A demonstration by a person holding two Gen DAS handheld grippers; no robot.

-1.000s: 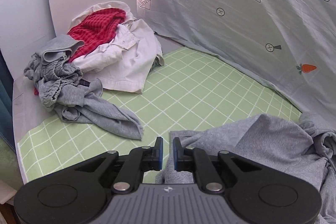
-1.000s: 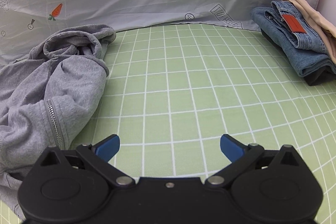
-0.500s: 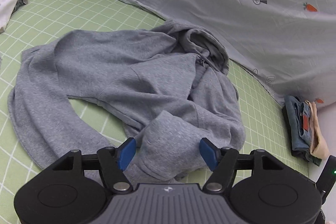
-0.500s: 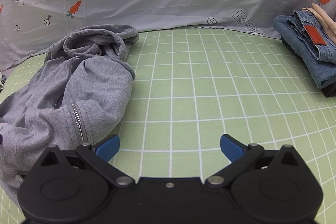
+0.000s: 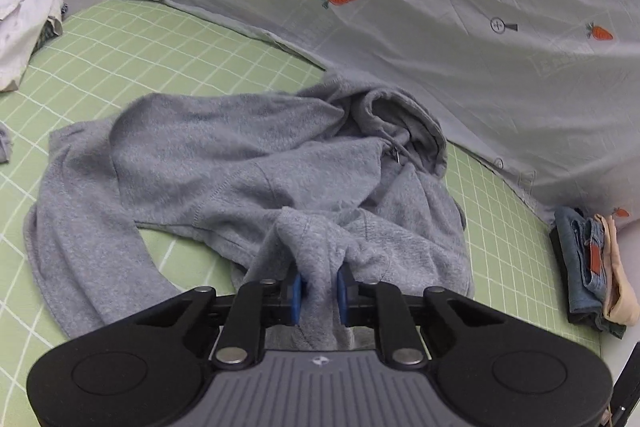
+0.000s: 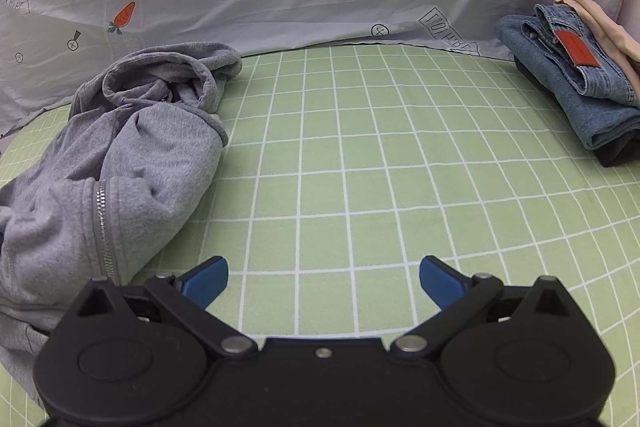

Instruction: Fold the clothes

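A pale grey sheet printed with carrots and arrows is seen hung as a backdrop behind a counter covered by a green grid-patterned cloth. A grey zip-up hoodie is spread crumpled across the cloth, its long axis running from the near left of the left wrist view to the far right, where the hood is bunched against the foot of the sheet; one sleeve is curved down the left side towards the camera. In the right wrist view the same hoodie is shown at the left edge, its hood pointing away towards the backdrop and its metal zip running roughly along the line of sight. A fold of the hoodie's near edge is pinched between the blue pads of the left hand-held gripper, which is clamped on the fabric. The right hand-held gripper is held with its jaws spread wide over bare cloth, just beside the hoodie and touching nothing. Folded blue jeans with a red-brown patch are stacked at the far right, with a beige garment beside them. A white garment is piled at the far left.
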